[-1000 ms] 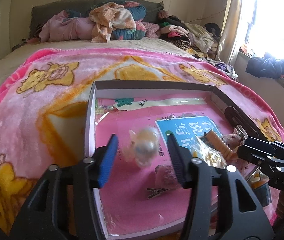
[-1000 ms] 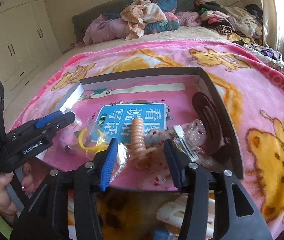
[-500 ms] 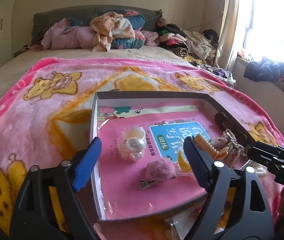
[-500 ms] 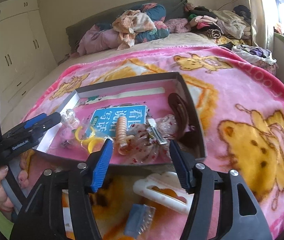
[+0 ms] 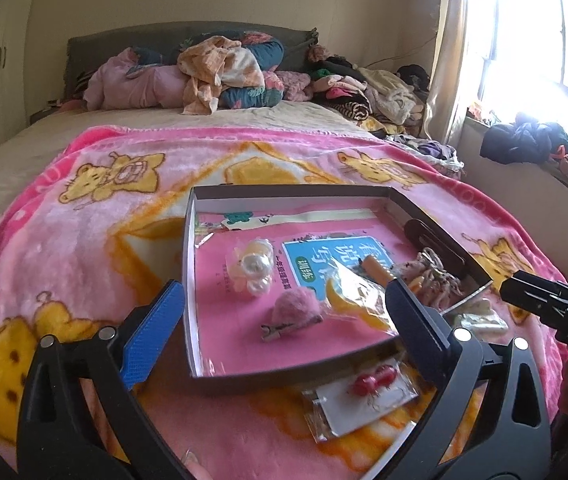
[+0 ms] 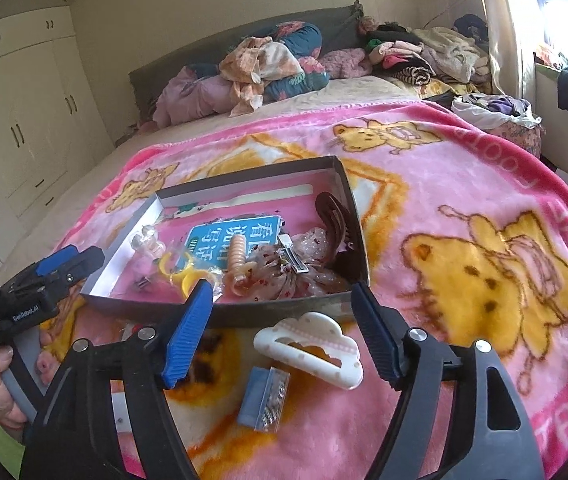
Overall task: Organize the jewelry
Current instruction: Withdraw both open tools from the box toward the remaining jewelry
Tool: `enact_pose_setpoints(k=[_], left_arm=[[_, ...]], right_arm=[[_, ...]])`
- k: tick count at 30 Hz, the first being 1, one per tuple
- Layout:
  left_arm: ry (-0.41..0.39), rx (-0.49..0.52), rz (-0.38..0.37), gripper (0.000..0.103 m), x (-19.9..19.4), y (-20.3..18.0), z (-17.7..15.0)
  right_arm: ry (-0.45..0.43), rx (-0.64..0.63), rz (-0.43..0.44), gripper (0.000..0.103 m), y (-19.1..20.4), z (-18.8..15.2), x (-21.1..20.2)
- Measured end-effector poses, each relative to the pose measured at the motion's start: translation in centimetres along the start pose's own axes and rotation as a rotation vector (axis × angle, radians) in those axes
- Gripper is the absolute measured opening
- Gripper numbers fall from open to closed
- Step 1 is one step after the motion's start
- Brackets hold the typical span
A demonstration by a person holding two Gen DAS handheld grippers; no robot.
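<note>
A shallow cardboard box lid (image 5: 192, 280) (image 6: 220, 312) lies on the pink blanket and holds hair accessories: a pearl clip (image 5: 254, 268), a pink pompom clip (image 5: 293, 312), a bagged yellow piece (image 5: 357, 300), a beige claw clip (image 6: 240, 264) and a dark brown clip (image 6: 335, 216). My left gripper (image 5: 280, 336) is open and empty, just in front of the box. My right gripper (image 6: 284, 332) is open and empty above a white cloud-shaped clip (image 6: 311, 350) and a small blue bag (image 6: 264, 398) on the blanket. A bag with red beads (image 5: 367, 396) lies outside the box.
The pink bear-print blanket (image 5: 84, 260) covers the near part of the bed. Piled clothes and bedding (image 5: 220, 76) lie by the headboard. A window sill with dark clothes (image 5: 519, 144) is to the right. Wardrobe doors (image 6: 36, 120) stand to the left.
Both grippers have pulled back out of the box toward the near edge and opened wider. The pearl clip, held by the left gripper a second ago, lies in the box.
</note>
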State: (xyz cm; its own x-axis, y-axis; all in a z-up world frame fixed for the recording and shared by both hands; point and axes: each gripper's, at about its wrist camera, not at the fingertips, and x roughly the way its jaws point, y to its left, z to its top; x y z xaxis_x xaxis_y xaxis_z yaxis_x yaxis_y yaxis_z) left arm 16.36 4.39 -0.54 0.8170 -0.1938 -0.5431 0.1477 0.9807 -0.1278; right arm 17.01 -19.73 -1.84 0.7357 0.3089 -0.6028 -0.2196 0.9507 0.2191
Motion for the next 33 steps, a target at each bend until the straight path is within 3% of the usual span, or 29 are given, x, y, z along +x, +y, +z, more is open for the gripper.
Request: enact_pose_setpoints(k=[15, 33], left_arm=[[-0.014, 0.045, -0.022, 0.092, -2.5, -1.8, -1.5], [0.014, 0.087, -0.054, 0.092, -3.4, -3.1, -3.7]], right_arm=[[-0.023, -0.018, 0.009, 0.07, 0.8, -1.2, -2.5], [0.017, -0.025, 0.017, 0.07, 1.2, -3.7, -2.5]])
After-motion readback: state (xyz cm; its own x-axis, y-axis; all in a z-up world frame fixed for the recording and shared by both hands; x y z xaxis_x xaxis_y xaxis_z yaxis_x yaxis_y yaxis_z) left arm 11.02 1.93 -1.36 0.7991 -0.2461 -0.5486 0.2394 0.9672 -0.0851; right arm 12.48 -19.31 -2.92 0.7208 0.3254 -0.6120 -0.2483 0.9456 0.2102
